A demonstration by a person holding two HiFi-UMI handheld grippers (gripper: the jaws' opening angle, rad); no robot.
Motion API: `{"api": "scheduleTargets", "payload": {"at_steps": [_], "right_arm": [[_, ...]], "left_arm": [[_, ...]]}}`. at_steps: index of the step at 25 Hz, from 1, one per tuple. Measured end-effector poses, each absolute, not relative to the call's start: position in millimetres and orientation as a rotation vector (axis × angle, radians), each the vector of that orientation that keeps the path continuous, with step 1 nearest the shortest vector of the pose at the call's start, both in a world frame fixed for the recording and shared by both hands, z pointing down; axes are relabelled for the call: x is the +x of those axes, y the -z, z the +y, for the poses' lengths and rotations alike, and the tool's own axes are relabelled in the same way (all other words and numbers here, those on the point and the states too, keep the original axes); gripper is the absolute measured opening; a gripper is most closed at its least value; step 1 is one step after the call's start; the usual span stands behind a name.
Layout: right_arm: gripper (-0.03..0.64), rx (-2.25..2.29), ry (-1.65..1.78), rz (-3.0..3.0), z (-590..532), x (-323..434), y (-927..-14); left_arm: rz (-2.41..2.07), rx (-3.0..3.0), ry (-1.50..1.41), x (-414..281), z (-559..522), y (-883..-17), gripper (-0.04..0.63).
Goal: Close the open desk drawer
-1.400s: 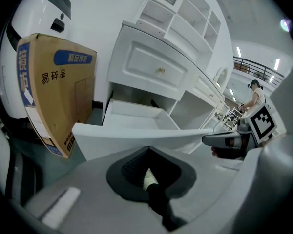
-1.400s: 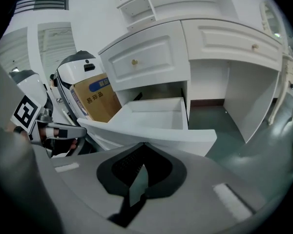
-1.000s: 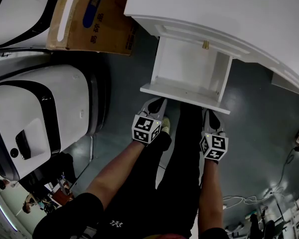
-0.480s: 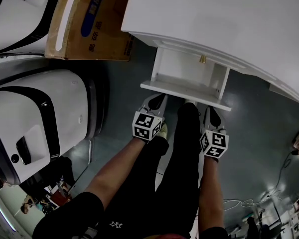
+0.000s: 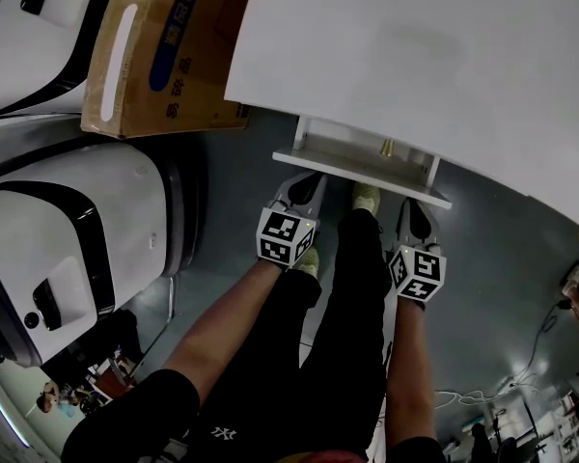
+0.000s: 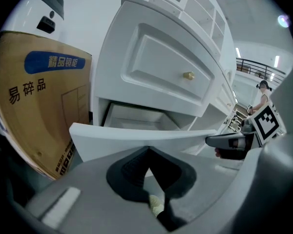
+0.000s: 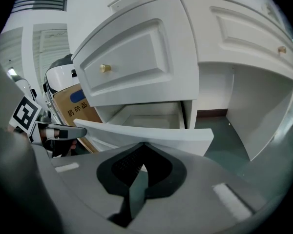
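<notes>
Drawer is seen partly pulled out beneath the front edge of the white counter. Its front panel is pressed by the left claw and the right claw, each narrowed tip to tip.

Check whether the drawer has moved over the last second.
Yes. The drawer has slid in under the desk top: in the head view far less of its inside shows beyond that top's edge, though a strip remains open.
</notes>
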State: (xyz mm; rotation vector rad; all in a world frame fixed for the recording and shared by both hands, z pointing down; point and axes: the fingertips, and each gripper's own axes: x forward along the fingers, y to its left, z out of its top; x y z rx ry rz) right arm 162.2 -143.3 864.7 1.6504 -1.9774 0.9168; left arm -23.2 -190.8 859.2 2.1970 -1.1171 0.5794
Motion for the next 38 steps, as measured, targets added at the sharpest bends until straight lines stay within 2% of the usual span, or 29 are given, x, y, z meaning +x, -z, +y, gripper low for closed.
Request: {"api": "scheduleTargets", "payload": {"at_steps": [23, 38], "right_arm": [[0.023, 1.647, -0.837, -2.055, -232.8, 183.1, -866.3], [0.023, 1.625, -0.844, -2.076, -226.4, 180.4, -836.5]], "left_arm": [[-1.192, 2.24, -0.566, -2.2, -280.6, -859.5, 0.0], [-1.176, 2.239, -0.553, 1.7, -270.8, -831.8, 0.0]]}}
